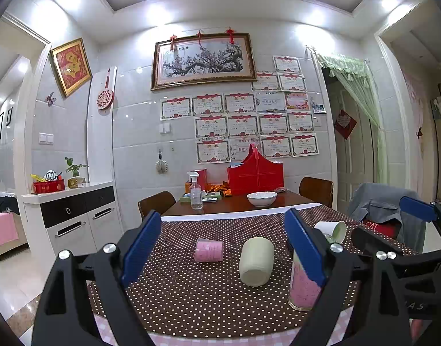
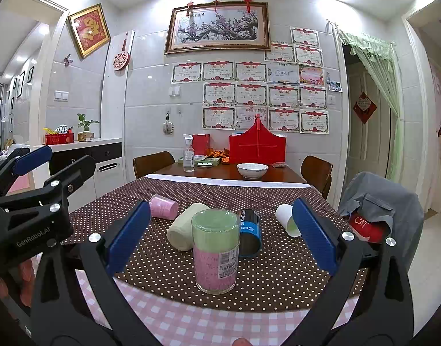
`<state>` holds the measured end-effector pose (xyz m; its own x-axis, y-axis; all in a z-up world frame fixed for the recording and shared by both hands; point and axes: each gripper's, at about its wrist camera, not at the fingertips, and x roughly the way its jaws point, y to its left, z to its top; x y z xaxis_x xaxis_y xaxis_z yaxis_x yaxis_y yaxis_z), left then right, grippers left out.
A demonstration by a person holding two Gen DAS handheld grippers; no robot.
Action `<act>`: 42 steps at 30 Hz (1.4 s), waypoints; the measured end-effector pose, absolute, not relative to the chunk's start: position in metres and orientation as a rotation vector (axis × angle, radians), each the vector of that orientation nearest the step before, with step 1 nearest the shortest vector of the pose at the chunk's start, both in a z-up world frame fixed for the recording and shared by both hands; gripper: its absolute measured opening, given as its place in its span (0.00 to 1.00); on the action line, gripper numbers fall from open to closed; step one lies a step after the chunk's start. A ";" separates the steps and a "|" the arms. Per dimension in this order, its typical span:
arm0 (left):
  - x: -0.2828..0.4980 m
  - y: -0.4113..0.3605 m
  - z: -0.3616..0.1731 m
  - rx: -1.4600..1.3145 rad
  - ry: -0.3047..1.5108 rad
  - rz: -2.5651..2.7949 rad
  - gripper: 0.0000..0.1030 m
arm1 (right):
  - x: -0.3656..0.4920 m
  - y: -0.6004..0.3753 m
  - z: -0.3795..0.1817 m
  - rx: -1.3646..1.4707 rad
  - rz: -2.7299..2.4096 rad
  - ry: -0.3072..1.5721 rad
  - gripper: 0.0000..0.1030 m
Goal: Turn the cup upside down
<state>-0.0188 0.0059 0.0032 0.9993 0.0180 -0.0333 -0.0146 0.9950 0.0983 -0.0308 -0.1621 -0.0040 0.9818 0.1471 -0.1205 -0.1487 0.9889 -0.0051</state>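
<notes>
The tall cup [image 2: 215, 252] stands on the dotted cloth [image 2: 278, 276] near the table edge, between the wide-apart fingers of the right gripper [image 2: 220, 238], which touch nothing. I judge the gripper is lined up to take it for the flip. The left gripper [image 1: 224, 243] is also spread and empty, facing the cream cup [image 1: 256, 261] lying on its side. Only the right view shows the blue can [image 2: 250, 232], at one o'clock behind the tall cup; the left view hides it.

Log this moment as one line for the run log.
left gripper: open, empty | right gripper: open, empty | glass cup: standing, ungrasped | cream cup, pink cup: on sides
</notes>
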 end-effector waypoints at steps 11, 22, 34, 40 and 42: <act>-0.019 0.006 0.004 0.098 0.033 0.016 0.84 | -0.031 -0.162 -0.004 -0.014 0.149 0.120 0.94; -0.020 0.007 0.005 0.099 0.034 0.015 0.84 | -0.033 -0.162 -0.004 -0.014 0.149 0.122 0.94; -0.019 0.008 0.004 0.099 0.036 0.015 0.84 | -0.034 -0.162 -0.004 -0.015 0.150 0.124 0.94; -0.020 0.008 0.004 0.099 0.036 0.015 0.84 | -0.034 -0.162 -0.005 -0.016 0.149 0.125 0.94; -0.019 0.008 0.004 0.099 0.036 0.015 0.84 | -0.034 -0.162 -0.005 -0.016 0.149 0.123 0.94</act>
